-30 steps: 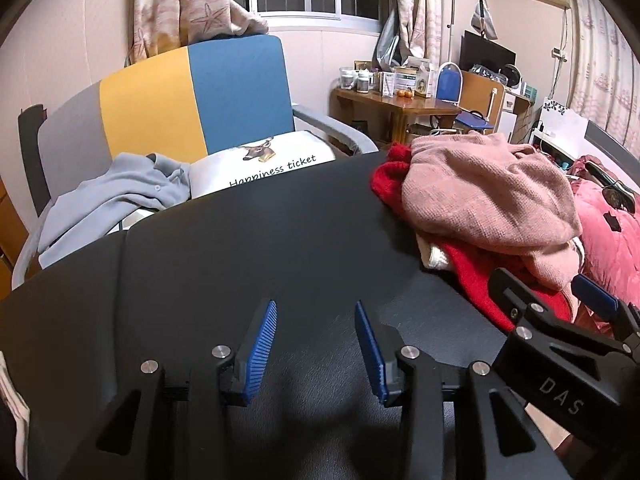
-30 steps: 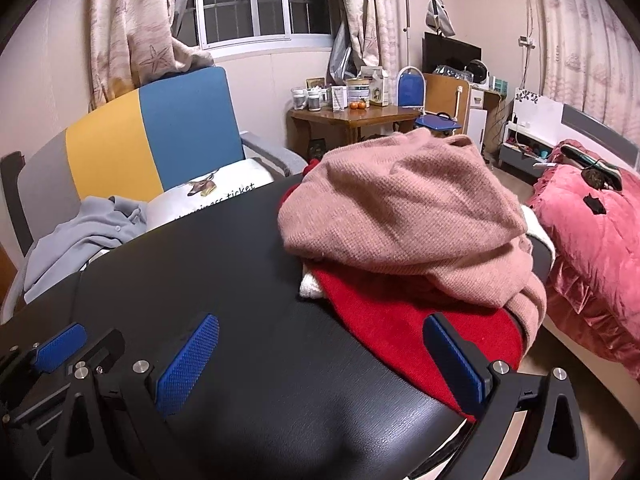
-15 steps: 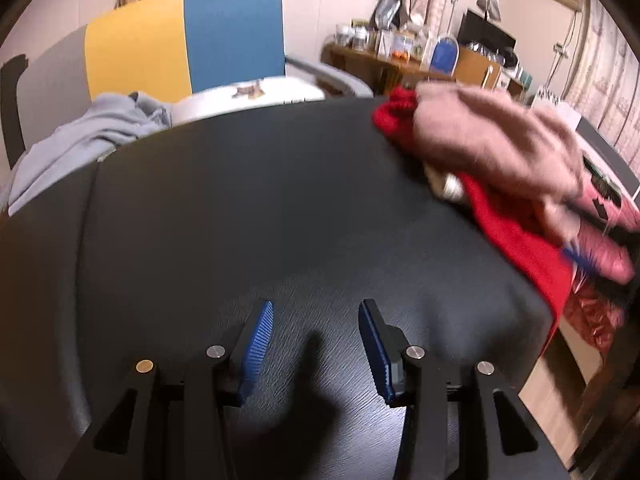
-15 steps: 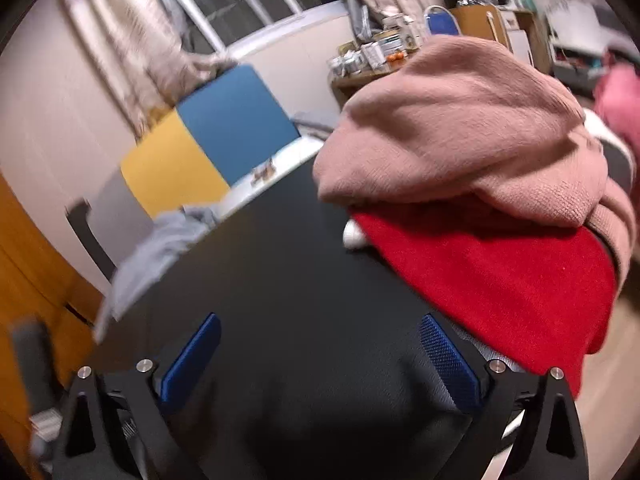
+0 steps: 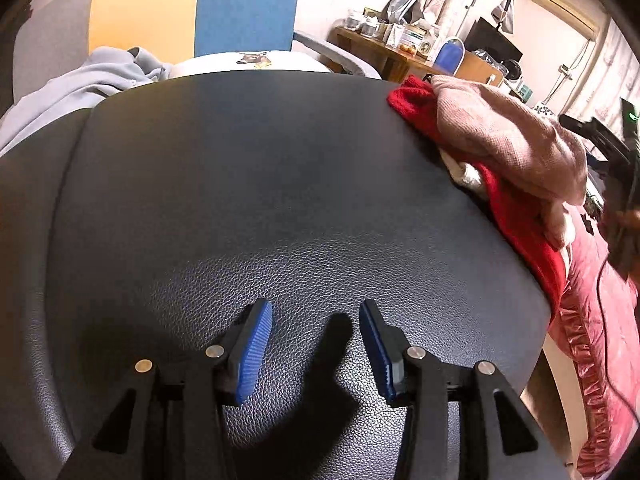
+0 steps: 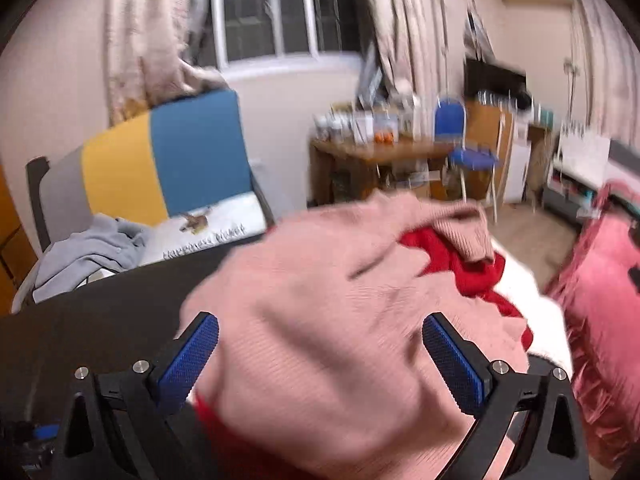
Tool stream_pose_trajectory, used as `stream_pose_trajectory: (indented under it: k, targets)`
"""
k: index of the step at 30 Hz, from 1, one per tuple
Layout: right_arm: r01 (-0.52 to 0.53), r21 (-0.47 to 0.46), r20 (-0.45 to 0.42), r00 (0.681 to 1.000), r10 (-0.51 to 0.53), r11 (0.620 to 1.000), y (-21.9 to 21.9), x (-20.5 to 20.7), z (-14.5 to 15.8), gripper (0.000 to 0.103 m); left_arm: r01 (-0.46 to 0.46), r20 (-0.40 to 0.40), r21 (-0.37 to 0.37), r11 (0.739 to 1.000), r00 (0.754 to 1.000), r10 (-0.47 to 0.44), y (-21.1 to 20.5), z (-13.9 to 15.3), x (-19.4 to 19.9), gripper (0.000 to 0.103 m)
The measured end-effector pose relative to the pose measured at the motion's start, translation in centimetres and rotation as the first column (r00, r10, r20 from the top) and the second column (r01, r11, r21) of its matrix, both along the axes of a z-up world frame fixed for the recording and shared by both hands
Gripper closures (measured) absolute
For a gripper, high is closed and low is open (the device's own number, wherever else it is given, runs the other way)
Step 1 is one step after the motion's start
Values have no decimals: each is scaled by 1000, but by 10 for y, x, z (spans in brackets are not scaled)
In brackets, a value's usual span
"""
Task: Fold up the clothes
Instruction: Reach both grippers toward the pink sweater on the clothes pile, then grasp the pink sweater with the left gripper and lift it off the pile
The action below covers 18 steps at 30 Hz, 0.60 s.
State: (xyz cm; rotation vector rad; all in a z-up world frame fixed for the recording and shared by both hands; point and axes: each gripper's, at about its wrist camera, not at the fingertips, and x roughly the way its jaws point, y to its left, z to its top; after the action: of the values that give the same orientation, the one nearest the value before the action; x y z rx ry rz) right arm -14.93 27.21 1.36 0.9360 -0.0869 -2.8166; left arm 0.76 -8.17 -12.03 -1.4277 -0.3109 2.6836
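Observation:
A pile of clothes lies at the right side of the black leather table (image 5: 248, 184): a pink knit sweater (image 5: 508, 140) on top of a red garment (image 5: 520, 216), with a bit of white cloth (image 5: 466, 172) under them. My left gripper (image 5: 316, 344) is open and empty, low over the bare table near its front. My right gripper (image 6: 320, 360) is wide open, its fingers either side of the pink sweater (image 6: 320, 320), with the red garment (image 6: 452, 260) just beyond. The right wrist view is blurred.
A grey, yellow and blue chair (image 5: 192, 8) stands behind the table with a grey garment (image 5: 80, 88) and a white printed cushion (image 5: 248, 62) on it. A wooden desk (image 6: 380, 152) with jars and a blue folding chair (image 6: 460, 140) stand further back. A pink bed (image 5: 600, 340) is at the right.
My right gripper has moved forward and up onto the pile, so the pink sweater now sits between its open fingers. My left gripper has tilted down toward the table.

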Motion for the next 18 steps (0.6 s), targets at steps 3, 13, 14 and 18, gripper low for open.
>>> stream_pose_trajectory:
  k: [3,13,14,18]
  targets:
    - [-29,-72,81,996,35,997,5,-21,-8,0,10,-3,-23,1000,1000,-10,2,-1,0,51]
    - [-335,-383,157,895,418,861,-77,40,-41,0,29,16,0,1000,999,-29,5,3,-2,45]
    - [-349,-390,154,888,434,852,-87,53,-46,0,30,13,34,999,999,-30,2,6,-1,45]
    - [-304,-328,146,919,366,895,-97,108,-57,0,72,-23,94,993,997,-70,3,24,0,45]
